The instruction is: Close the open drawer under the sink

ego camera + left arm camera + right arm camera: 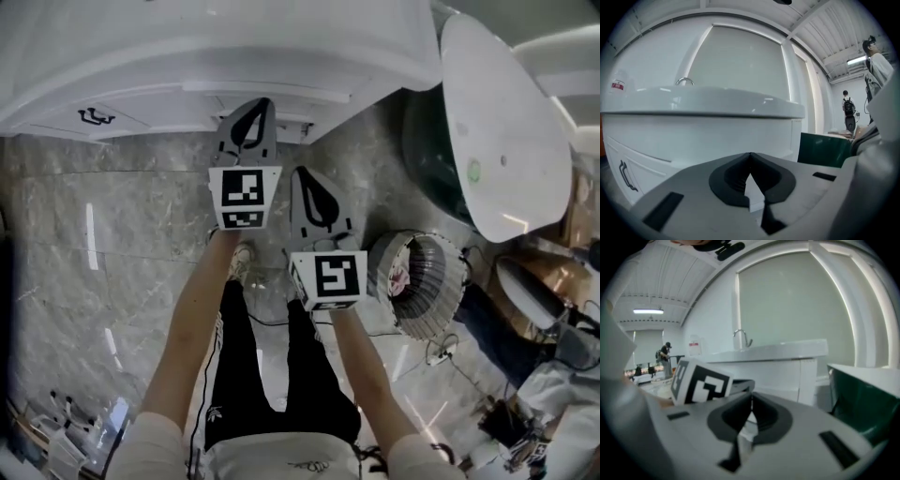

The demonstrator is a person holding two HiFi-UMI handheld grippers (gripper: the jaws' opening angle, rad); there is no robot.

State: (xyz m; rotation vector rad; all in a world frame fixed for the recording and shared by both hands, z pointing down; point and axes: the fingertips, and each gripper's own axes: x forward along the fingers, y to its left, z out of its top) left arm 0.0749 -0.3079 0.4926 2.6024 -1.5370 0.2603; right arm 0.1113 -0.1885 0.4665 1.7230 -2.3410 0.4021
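Two grippers hang empty, jaws pressed together: left gripper (251, 105) close to the sink (216, 37), right gripper (309, 173) just beside & behind it. Drawer (141, 114) w/ black handle (95, 116) sits under the sink rim, off to their left, looks flush w/ the front.

Glossy white sink cabinet (187, 66), polished grey stone floor (141, 216), shiny metal tap (742, 337)

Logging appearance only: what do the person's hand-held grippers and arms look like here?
The left hand-held gripper and right hand-held gripper are grey, with black teardrop-shaped jaw linings. The left cube and right cube are white with black square markers. The person wears pale short sleeves and black trousers with white side stripes.
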